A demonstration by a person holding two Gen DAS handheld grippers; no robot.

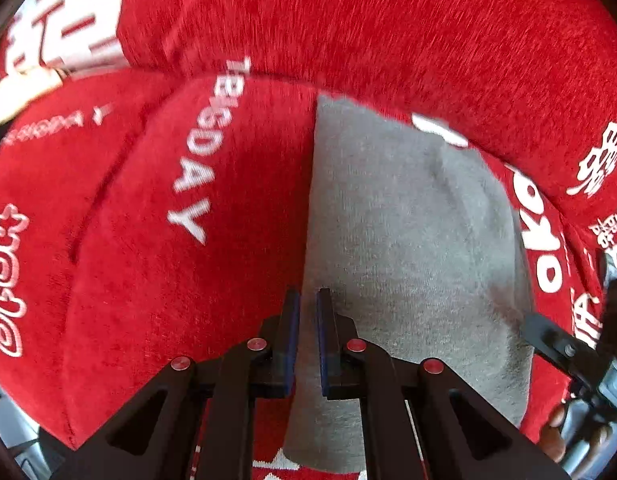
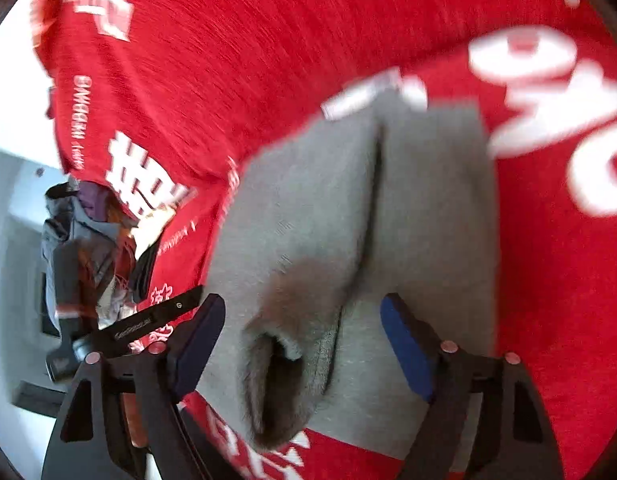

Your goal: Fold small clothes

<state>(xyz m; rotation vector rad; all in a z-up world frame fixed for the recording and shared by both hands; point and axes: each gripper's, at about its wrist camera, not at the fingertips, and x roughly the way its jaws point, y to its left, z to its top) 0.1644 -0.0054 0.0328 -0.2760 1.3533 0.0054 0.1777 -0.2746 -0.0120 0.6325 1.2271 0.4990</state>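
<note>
A small grey knit garment (image 1: 408, 248) lies on a red blanket with white lettering (image 1: 156, 208). In the left wrist view my left gripper (image 1: 307, 300) is over the garment's left edge, its blue pads nearly together with a narrow gap; whether cloth is pinched between them does not show. In the right wrist view the grey garment (image 2: 308, 216) lies folded, with a crease down its middle and an open end nearest me. My right gripper (image 2: 304, 308) is open, its fingers straddling the garment's near end.
The red blanket (image 2: 268, 60) covers nearly the whole view. A pile of other clothes (image 2: 92, 232) lies at the left beside a white surface (image 2: 12, 200). The right gripper's black body (image 1: 568, 356) shows at the right edge of the left wrist view.
</note>
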